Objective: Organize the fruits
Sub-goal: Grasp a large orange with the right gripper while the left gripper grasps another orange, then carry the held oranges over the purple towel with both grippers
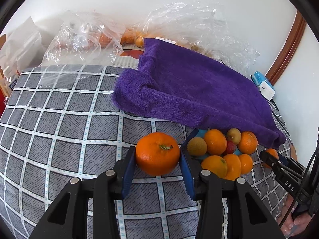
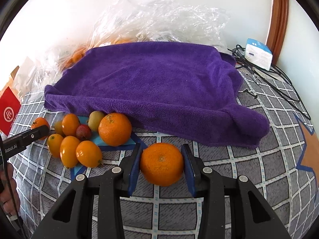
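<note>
In the left wrist view my left gripper (image 1: 157,156) is shut on a large orange (image 1: 157,149) with a green stem, its blue pads pressing both sides just above the checked cloth. The right wrist view shows my right gripper (image 2: 161,165) shut on a second orange (image 2: 161,159). Between the two grippers lies a pile of fruit (image 1: 219,151) (image 2: 79,141) on a blue patch: several small oranges, two greenish-brown fruits and a red one. At the edge of each view the other gripper (image 1: 273,157) (image 2: 39,129) appears with its orange.
A purple towel (image 1: 189,87) (image 2: 155,83) is spread behind the fruit pile. Clear plastic bags (image 1: 85,37) with more oranges lie along the white wall. A white and blue box (image 2: 258,54) and black cables (image 2: 279,83) sit at the back right. A red card (image 2: 9,111) stands at left.
</note>
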The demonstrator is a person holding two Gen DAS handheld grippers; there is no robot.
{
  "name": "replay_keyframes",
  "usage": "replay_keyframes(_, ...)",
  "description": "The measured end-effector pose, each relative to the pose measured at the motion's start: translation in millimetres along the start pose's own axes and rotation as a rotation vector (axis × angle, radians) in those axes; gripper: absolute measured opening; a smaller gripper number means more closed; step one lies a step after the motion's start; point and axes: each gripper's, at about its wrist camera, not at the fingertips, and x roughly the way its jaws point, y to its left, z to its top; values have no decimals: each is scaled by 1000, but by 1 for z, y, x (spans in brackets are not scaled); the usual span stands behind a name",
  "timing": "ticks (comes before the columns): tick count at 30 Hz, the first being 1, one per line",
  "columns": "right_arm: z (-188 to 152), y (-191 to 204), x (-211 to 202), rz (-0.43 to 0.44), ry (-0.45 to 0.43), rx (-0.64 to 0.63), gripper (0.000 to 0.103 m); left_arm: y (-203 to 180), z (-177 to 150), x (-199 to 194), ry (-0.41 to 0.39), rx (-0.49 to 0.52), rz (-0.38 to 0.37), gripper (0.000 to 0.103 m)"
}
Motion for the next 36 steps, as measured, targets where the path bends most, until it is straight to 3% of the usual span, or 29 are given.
replay_keyframes(8,0,1,-22,0,-31,8,39,7,-1,-25,-21,-38,5,40)
replay_keyframes(22,9,-6,-62,-6,-88,4,39,-15,17,-68,-73,-32,21,40)
replay_keyframes(36,33,-10,-77,-6,-132,-6,39,-33,41,-80,-116,-15,3,40)
